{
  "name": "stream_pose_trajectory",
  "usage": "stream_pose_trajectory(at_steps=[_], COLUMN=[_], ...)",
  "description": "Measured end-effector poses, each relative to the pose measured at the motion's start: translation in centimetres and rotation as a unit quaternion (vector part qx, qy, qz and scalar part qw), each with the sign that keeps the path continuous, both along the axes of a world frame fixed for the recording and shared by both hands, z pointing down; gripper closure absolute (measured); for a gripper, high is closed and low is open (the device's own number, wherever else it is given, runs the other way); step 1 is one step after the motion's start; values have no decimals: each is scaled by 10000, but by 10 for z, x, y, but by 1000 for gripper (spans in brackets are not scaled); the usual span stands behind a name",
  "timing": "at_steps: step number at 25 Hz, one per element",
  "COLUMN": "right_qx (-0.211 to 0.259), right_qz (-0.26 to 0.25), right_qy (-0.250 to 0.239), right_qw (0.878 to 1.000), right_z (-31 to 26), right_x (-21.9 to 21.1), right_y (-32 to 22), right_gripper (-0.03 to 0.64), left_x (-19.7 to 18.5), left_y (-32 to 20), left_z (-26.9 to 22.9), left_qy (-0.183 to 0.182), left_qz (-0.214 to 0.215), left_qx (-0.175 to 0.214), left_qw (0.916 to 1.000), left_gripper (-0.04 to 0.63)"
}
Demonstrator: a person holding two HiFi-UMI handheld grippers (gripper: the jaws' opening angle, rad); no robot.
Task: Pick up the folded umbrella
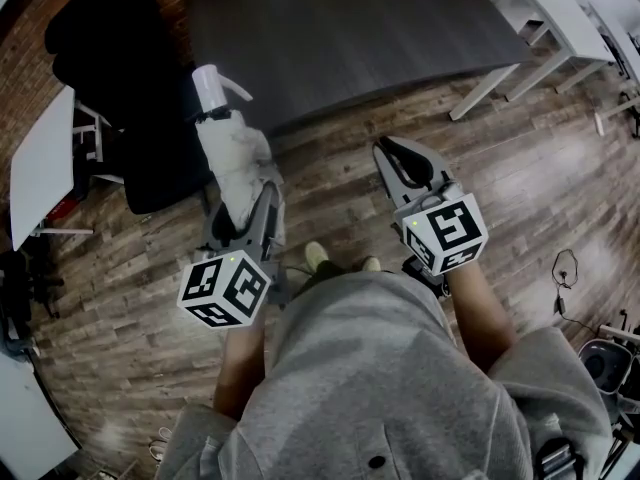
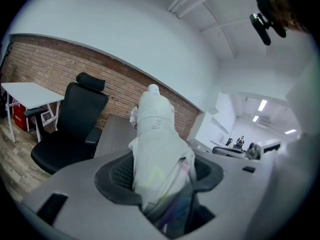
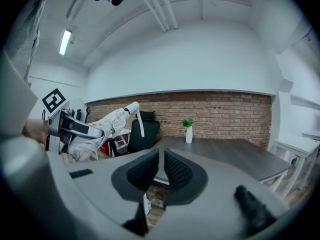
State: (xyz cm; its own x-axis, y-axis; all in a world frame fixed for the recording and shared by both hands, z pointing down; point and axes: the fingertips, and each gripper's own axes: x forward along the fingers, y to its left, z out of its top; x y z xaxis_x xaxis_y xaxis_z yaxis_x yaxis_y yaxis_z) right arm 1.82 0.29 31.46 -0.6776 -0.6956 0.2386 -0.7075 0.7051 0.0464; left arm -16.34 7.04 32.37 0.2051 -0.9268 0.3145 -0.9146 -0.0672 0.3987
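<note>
Left gripper clamps folded umbrella; handle end forward (slightly upward).

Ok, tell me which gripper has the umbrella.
The left gripper, clamped on the white folded umbrella; the right gripper is shut on nothing.

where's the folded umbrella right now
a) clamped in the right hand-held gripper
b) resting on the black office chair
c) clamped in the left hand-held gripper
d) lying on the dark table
c: the left gripper view shows the white folded umbrella pinched between the pads of the left hand-held gripper, while the right hand-held gripper has nothing between its jaws.
</note>
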Motion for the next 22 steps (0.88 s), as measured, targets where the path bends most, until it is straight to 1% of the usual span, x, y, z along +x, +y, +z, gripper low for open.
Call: stream_pose_trajectory(at_steps=[3, 6, 12, 16, 22], right_qx=[-118, -125, -152, -149, -126], right_qz=[18, 56, 2, -34, -113], right_qy=[-144, -223, -175, -230, -288], right_qw=[9998, 9997, 9997, 9996, 9994], right_z=[-3, -3, 6, 6, 4], right_x=[24, 50, 87, 97, 101], right_y=[8, 14, 32, 38, 43], right_gripper=[572, 572, 572, 572, 572], left_x=[21, 45, 80, 88, 94], left_y=[10, 17, 31, 40, 48], left_z=[-1, -3, 2, -1, -2], left_qy=[37, -1, -28, -57, -116], left_qz=[-10, 22, -30, -100, -178], left_qx=[-43, -16, -7, 27, 7], left_qw=[10000, 10000, 10000, 9999, 9998], left_gripper=[331, 331, 331, 331, 331])
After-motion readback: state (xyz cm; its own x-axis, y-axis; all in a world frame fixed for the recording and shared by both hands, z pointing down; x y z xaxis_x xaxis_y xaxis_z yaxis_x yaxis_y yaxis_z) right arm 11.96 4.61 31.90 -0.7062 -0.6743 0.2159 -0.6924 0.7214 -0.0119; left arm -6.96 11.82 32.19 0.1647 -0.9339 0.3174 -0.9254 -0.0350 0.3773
